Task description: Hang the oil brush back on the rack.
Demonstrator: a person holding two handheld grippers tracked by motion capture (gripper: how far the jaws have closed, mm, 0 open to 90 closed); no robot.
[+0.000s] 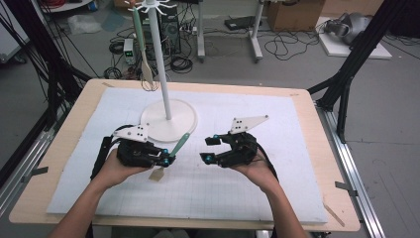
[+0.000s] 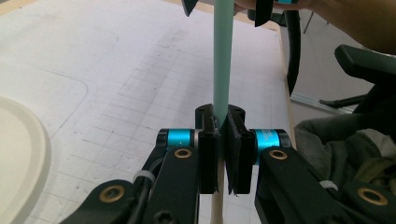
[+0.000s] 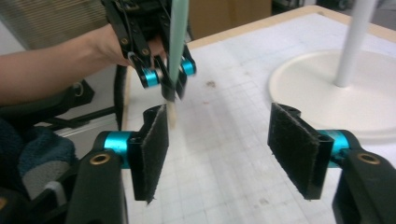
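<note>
In the high view we see our left tongs [image 1: 166,159] at lower left of centre, clamped tight on the mint-green handle of a spatula [image 1: 179,145]. The handle slants up to the right from the jaws, and its pale wooden blade pokes out below them, just above the white mat [image 1: 277,163] that covers the desk [image 1: 74,124]. In the left gripper view the handle [image 2: 223,56] runs straight up between the two closed pads, and the wooden end shows beneath them.

Our right tongs [image 1: 209,149] sit right of centre in the high view, near the spatula but apart from it. In the right gripper view their felt-lined pads [image 3: 152,149] stand well apart with nothing between them, only the gridded mat; the left tongs [image 3: 169,77] and the spatula [image 3: 178,37] hang in the upper left of that frame.

Above the tongs in the high view, a white stand [image 1: 167,106] rises from a round base on the mat. A second green-handled utensil [image 1: 142,49] hangs from its hooks at the top of the frame.

We can read no brand, label or writing on any of these; the mat carries only a faint printed grid.
</note>
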